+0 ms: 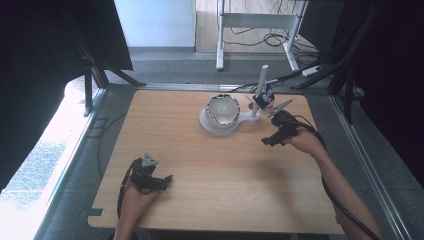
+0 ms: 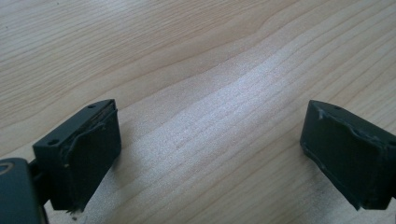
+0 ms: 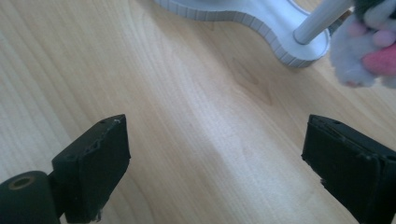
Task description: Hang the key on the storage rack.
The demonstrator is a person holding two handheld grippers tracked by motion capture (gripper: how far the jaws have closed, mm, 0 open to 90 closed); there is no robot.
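A white stand [image 1: 206, 122] sits at the back middle of the wooden table [image 1: 210, 165] and carries a cracked-looking white bowl [image 1: 223, 110]. A white post [image 1: 260, 90] rises from the stand's right end, and a small fluffy grey, white and pink toy [image 1: 265, 100] hangs against it. My right gripper [image 1: 268, 141] hovers just right of the stand, open, with bare wood between its jaws [image 3: 215, 163]. Ahead of it are the stand's foot [image 3: 261, 18] and the toy [image 3: 369, 51]. My left gripper [image 1: 167, 180] rests low at the front left, open over bare wood [image 2: 210, 154].
Behind the table stand a white desk frame [image 1: 257, 22] and loose cables [image 1: 280, 40] on the floor. Black tripod legs [image 1: 95, 75] and dark curtains flank both sides. A cable trails from the right hand along the forearm [image 1: 345, 200].
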